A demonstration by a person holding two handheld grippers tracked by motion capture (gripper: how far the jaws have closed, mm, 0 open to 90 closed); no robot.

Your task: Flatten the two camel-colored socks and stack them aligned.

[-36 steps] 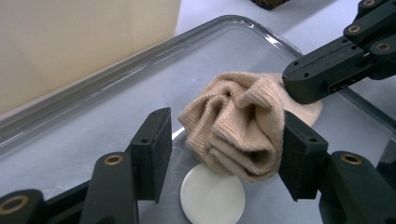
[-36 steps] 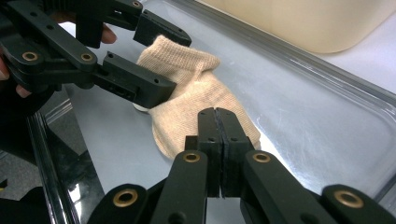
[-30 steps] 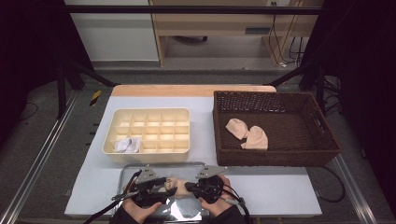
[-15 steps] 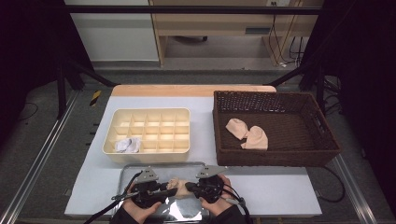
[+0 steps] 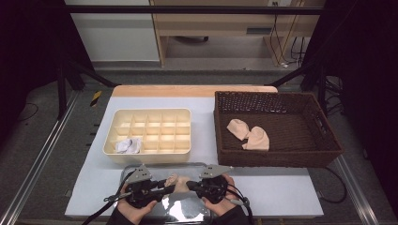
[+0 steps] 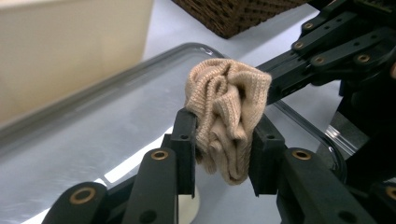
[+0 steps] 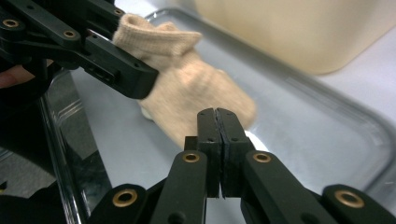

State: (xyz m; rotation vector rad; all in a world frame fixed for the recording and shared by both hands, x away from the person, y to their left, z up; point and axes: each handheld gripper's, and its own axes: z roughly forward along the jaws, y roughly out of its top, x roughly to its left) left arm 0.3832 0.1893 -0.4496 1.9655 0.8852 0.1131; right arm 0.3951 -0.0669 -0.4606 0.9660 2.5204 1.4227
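Left tool [image 6: 224, 140] just closed onto beige sock [image 6: 226, 112], right tool [image 7: 217, 126] shut, empty.

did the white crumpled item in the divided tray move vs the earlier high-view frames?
No. The white crumpled item sits in the same front-left compartment of the cream divided tray as before.

The sock [image 6: 226, 116] is beige ribbed knit, bunched into a crumpled wad with deep folds. It hangs just above the shiny metal tray [image 6: 70, 154] at the near edge of the bench, pinched at its middle by the left hand-held gripper [image 6: 223, 149], its cuff end toward the right hand-held gripper [image 7: 217, 135].
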